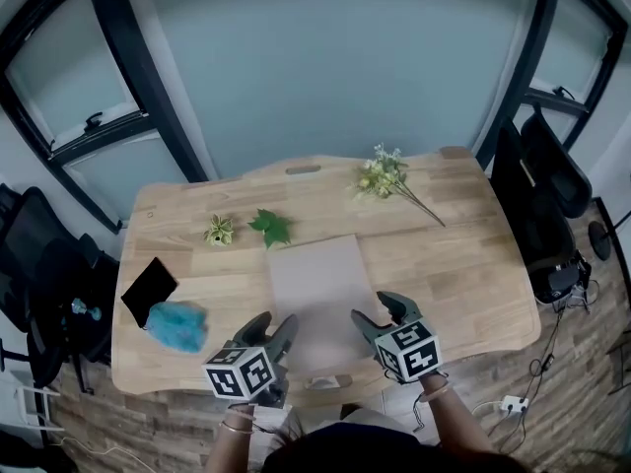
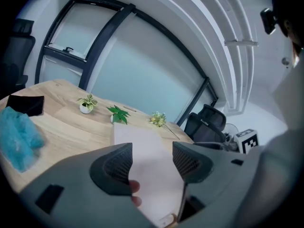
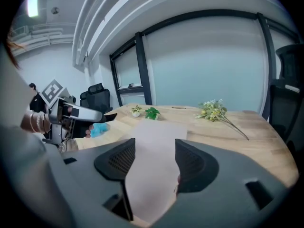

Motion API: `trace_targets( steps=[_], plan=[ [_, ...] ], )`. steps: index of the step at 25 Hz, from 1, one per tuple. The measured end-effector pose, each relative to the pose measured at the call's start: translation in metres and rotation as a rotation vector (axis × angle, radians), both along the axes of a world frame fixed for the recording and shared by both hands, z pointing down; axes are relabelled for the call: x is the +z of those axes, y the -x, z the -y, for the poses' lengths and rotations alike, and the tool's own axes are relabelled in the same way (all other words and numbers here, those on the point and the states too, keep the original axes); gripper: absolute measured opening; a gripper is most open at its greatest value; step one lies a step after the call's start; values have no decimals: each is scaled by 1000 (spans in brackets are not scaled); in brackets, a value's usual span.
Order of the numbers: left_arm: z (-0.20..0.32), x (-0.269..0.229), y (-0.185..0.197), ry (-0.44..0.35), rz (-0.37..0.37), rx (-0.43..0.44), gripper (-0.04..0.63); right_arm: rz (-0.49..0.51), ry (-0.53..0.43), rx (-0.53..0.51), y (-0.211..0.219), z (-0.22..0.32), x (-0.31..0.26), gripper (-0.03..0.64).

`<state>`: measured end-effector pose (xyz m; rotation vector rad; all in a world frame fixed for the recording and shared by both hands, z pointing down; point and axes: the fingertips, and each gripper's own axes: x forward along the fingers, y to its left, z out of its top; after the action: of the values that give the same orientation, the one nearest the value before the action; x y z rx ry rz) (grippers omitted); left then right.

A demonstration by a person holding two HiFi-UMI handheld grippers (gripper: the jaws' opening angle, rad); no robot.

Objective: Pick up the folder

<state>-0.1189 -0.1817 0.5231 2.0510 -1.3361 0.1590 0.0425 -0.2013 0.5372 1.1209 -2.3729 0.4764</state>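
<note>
Pale grey, flat rectangular folder (image 1: 320, 294) lies on the light wooden tabletop (image 1: 463, 254), in the middle, its near end reaching the front edge just ahead of me. It looks to be lying flat, long side running away from me.

My left gripper (image 1: 274, 328) is at the folder's near left corner. In the left gripper view its jaws stand well apart, with the folder (image 2: 142, 156) showing in the gap between them and neither pad pressing on it. Nothing held there.

My right gripper (image 1: 377, 308) is at the folder's right edge, near that same end. In the right gripper view its jaws are just as wide, framing the folder (image 3: 154, 146), with no grip on it. I can't tell whether either one touches the sheet.

Just beyond the folder's far left corner sits a green leafy sprig (image 1: 271, 227), and left of that a small plant in a white pot (image 1: 218, 231). A bunch of pale yellow flowers on long stems (image 1: 386, 177) lies at the far right. Off to the left, a black flat pouch (image 1: 150, 286) touches a fluffy blue cloth (image 1: 177, 325).
</note>
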Motion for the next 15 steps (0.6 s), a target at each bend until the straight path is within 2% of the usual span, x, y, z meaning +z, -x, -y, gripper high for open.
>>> trace_targets(
  steps=[15],
  plan=[
    [31, 51, 17, 121, -26, -2, 264, 0, 171, 57, -8, 38, 49, 239]
  ],
)
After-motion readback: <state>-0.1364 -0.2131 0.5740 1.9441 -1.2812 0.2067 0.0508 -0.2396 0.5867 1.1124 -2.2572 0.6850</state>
